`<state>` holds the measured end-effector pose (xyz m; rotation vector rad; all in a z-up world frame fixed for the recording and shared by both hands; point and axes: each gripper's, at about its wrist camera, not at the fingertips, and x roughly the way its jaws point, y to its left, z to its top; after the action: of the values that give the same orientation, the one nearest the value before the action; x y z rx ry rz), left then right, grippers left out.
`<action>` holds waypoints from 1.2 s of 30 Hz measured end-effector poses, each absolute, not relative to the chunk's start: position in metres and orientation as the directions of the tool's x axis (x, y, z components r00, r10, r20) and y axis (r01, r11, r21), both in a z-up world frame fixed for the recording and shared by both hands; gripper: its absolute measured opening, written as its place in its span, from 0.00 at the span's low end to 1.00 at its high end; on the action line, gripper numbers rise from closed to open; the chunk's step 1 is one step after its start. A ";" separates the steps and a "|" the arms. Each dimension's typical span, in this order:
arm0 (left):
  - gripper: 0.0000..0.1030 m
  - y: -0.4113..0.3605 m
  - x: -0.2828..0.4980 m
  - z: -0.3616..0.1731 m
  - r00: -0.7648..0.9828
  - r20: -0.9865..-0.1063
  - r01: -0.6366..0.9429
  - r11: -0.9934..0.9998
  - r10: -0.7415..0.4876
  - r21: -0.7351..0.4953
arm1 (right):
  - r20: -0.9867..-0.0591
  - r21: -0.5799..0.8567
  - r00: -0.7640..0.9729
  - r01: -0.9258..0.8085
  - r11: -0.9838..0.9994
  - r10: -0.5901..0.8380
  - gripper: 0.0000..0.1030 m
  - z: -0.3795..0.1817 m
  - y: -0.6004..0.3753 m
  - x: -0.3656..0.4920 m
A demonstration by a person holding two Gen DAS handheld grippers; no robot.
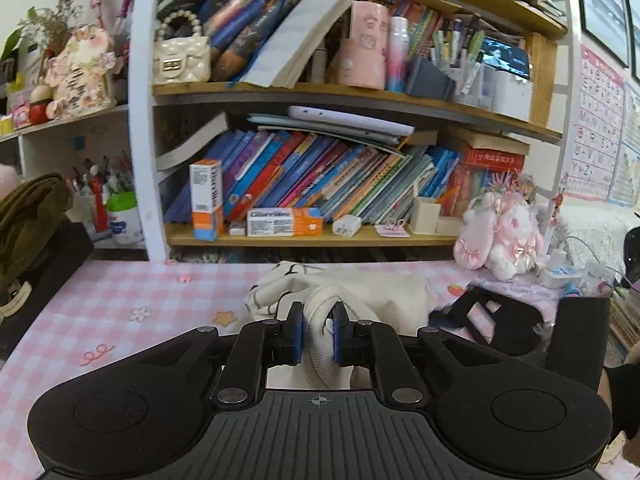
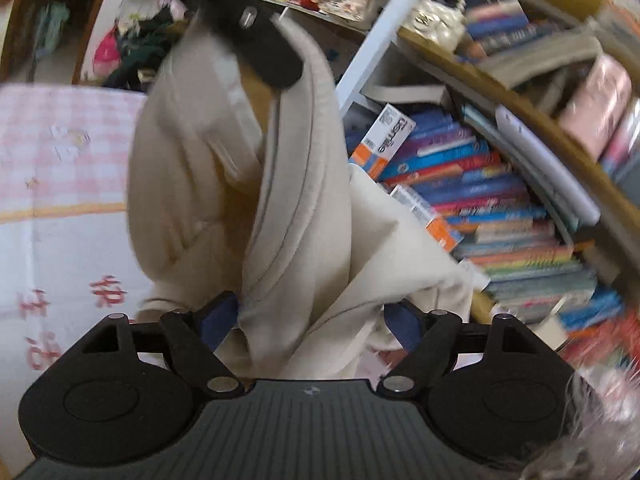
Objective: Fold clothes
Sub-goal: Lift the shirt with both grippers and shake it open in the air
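Note:
A cream garment [image 1: 384, 292] lies bunched on the pink checked tablecloth [image 1: 120, 300]. My left gripper [image 1: 318, 332] is shut on a ribbed white edge of it, which stands up between the blue pads. In the right wrist view the same garment [image 2: 304, 200] hangs from a black finger [image 2: 276, 60] of the left gripper at the top. My right gripper [image 2: 310, 318] stands wide open with a thick fold of the cloth between its jaws. That view is blurred. The right gripper's black housing [image 1: 516, 332] shows just right of the garment in the left wrist view.
A bookshelf [image 1: 320, 236] packed with books and boxes stands behind the table. A pink plush toy [image 1: 500, 236] sits at the back right. An olive garment [image 1: 28, 216] lies on a dark object at the left edge. Small items crowd the table's right end.

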<state>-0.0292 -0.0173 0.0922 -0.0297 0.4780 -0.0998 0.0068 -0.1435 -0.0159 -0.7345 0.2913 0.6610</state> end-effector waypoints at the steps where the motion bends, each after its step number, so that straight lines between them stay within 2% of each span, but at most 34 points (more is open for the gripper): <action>1: 0.12 -0.013 -0.029 0.092 0.881 -0.462 0.082 0.994 -0.104 -0.067 | -0.435 -0.567 0.793 -0.609 0.555 0.426 0.77 -0.018 -0.140 0.005; 3: 0.12 -0.004 -0.027 0.088 0.871 -0.477 0.073 0.991 -0.116 -0.108 | -0.375 -0.625 0.854 -0.520 0.582 0.361 0.84 -0.018 -0.138 0.004; 7: 0.13 0.006 -0.023 0.079 0.860 -0.494 0.062 0.987 -0.128 -0.147 | -0.315 -0.621 0.898 -0.439 0.649 0.306 0.85 -0.008 -0.151 0.002; 10: 0.13 0.008 -0.019 0.078 0.860 -0.484 0.085 0.981 -0.162 -0.176 | -0.243 -0.621 0.873 -0.474 0.624 0.422 0.86 0.004 -0.163 -0.017; 13: 0.13 0.005 -0.013 0.079 0.858 -0.478 0.116 0.978 -0.187 -0.174 | -0.291 -0.652 0.776 -0.589 0.478 0.560 0.86 0.005 -0.157 -0.032; 15: 0.13 0.004 -0.011 0.082 0.859 -0.472 0.133 0.977 -0.197 -0.166 | -0.362 -0.662 0.743 -0.630 0.406 0.562 0.84 -0.003 -0.144 -0.032; 17: 0.13 0.004 -0.010 0.082 0.857 -0.474 0.143 0.977 -0.202 -0.158 | -0.425 -0.651 0.750 -0.642 0.405 0.507 0.81 -0.015 -0.134 -0.020; 18: 0.13 0.006 -0.011 0.081 0.854 -0.479 0.145 0.977 -0.204 -0.158 | -0.451 -0.643 0.758 -0.642 0.416 0.472 0.73 -0.021 -0.131 -0.012; 20: 0.19 0.009 -0.012 0.075 0.838 -0.508 0.138 0.978 -0.201 -0.158 | -0.509 -0.606 0.759 -0.651 0.458 0.406 0.51 -0.030 -0.133 0.006; 21: 0.21 0.010 -0.013 0.070 0.828 -0.527 0.132 0.979 -0.195 -0.154 | -0.532 -0.579 0.752 -0.659 0.481 0.390 0.26 -0.030 -0.137 0.015; 22: 0.26 0.009 -0.014 0.065 0.815 -0.550 0.125 0.982 -0.183 -0.141 | -0.550 -0.551 0.744 -0.665 0.505 0.379 0.21 -0.028 -0.140 0.022; 23: 0.29 0.008 -0.016 0.058 0.798 -0.577 0.126 0.985 -0.171 -0.118 | -0.547 -0.524 0.743 -0.663 0.535 0.386 0.20 -0.020 -0.144 0.025; 24: 0.37 0.005 -0.019 0.052 0.783 -0.600 0.136 0.986 -0.165 -0.094 | -0.526 -0.498 0.749 -0.655 0.568 0.402 0.20 -0.009 -0.150 0.028; 27: 0.44 -0.007 -0.029 0.027 0.746 -0.648 0.193 0.981 -0.153 -0.010 | -0.457 -0.478 0.778 -0.623 0.618 0.431 0.20 0.019 -0.162 0.030; 31: 0.45 -0.023 -0.034 -0.004 0.727 -0.681 0.213 0.971 -0.083 0.109 | -0.454 -0.501 0.785 -0.617 0.607 0.423 0.20 0.031 -0.161 0.033; 33: 0.45 -0.022 -0.032 -0.013 0.728 -0.683 0.188 0.975 -0.058 0.117 | -0.453 -0.524 0.793 -0.606 0.599 0.407 0.20 0.028 -0.159 0.031; 36: 0.45 -0.018 -0.032 -0.023 0.728 -0.684 0.152 0.984 -0.044 0.098 | -0.446 -0.562 0.810 -0.584 0.586 0.381 0.30 0.019 -0.156 0.027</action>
<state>-0.0322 -0.0180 -0.0226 0.1507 0.7485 -0.1085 0.0265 -0.1561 0.0190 -0.7566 0.2922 0.5715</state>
